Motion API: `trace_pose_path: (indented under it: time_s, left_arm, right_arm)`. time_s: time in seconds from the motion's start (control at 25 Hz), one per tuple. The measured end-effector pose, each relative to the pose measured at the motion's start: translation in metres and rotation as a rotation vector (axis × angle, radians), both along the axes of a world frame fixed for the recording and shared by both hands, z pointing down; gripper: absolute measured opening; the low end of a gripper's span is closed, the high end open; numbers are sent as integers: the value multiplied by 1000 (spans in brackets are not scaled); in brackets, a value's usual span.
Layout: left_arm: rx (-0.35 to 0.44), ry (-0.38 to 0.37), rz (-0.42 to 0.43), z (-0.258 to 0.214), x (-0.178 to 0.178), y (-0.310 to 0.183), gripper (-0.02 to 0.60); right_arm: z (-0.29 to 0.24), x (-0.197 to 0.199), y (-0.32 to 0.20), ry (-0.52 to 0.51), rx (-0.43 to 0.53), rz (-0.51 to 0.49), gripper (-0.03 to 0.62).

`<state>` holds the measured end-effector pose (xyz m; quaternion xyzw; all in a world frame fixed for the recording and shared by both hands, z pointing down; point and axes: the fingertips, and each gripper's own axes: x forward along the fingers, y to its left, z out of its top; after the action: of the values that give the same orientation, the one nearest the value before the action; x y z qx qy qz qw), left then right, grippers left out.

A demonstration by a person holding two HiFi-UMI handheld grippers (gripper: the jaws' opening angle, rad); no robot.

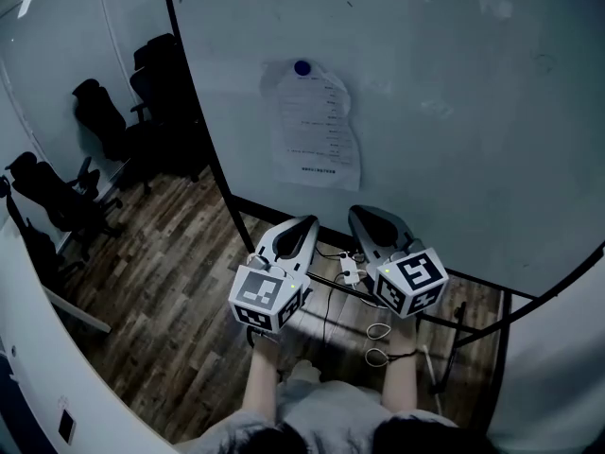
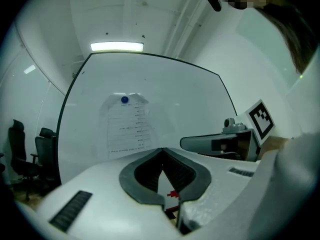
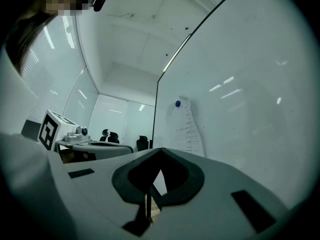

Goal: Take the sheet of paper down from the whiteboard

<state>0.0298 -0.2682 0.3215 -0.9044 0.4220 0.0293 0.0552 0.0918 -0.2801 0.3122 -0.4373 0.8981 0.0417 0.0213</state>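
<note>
Ahead of and above both grippers, well apart from their tips, the sheet of paper [image 1: 315,126] hangs on the whiteboard [image 1: 454,112]. A blue magnet [image 1: 302,67] pins its top edge. The left gripper [image 1: 304,223] and right gripper [image 1: 364,216] point toward it side by side, each with jaws pressed together on nothing. Beyond the left gripper, past the board's black frame [image 1: 203,130], black office chairs [image 1: 104,121] stand on the wood floor [image 1: 180,282].
</note>
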Motion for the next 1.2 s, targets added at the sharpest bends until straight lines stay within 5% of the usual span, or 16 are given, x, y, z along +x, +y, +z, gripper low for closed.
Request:
trace_pose_path:
  time_s: [0.36,0.56,0.84,1.2]
  left_arm:
    - [84,-19,-94,-37,-26,-63,5]
    - [87,23,-72,-37,-34,-89,5]
    - [117,-1,-11,-55,-22,-112,5]
    - [194,-43,-42,-99,-26,-143,6]
  right_arm:
    - [-28,-3,-51,2,67,53,0]
    - [-30,-7,-69,14,69,66,0]
    - [-47,-3,-82,24,106,107,0]
    - [-66,8,-91,34,127,192,0]
